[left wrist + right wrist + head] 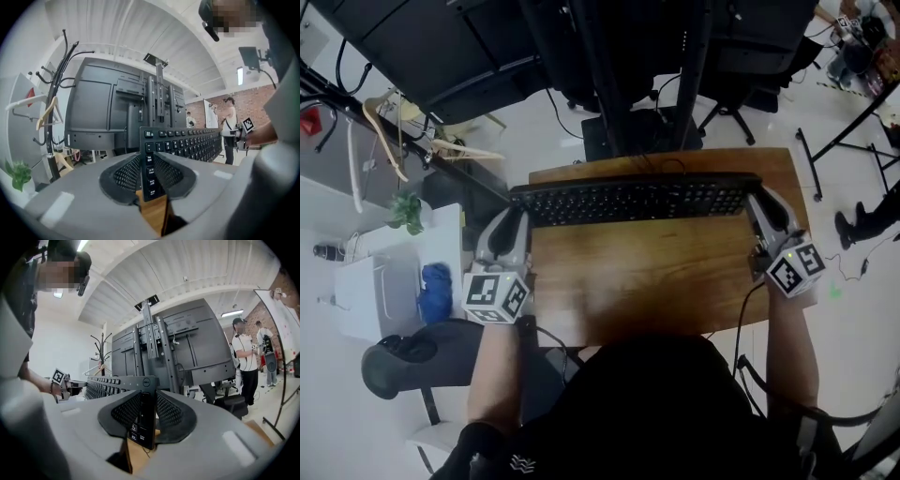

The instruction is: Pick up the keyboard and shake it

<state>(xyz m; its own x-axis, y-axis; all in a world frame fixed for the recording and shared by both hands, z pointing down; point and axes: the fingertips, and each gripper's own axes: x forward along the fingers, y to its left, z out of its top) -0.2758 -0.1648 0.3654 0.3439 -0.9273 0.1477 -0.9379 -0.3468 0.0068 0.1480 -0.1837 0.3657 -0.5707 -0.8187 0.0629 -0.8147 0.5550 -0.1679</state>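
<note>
- One black Dell keyboard [633, 199] is held up over the far half of a wooden table [656, 281]. It runs left to right in front of the person, with its keys turned toward the head camera.
- Both gripper views show the table's wood below the keyboard's lower edge, so it is clear of the tabletop.
- Left gripper [517, 214] clamps the keyboard's left end. In its own view the dark dimpled pads [124, 176] press on either face of the thin board, and the key rows run away to the right.
- Right gripper [759, 202] clamps the right end the same way. Its pads [171, 413] are closed on the corner that carries the round logo, with the keys stretching off to the left.
- Each gripper carries a marker cube, the left one [497, 295] near the table's left edge and the right one [797, 267] near its right edge. The person's bare forearms reach back from them.
- Beyond the table stands a black stand [609, 84] with large dark screens [187, 348] mounted on it.
- Left of the table in the head view are a small green plant [406, 211] and a blue cloth [436, 291] on a white unit. A black office chair [422, 356] is nearer the person.
- A coat rack [54, 108] with hangers stands further left.
- Two people [243, 357] stand in the background by a brick wall [258, 105].
</note>
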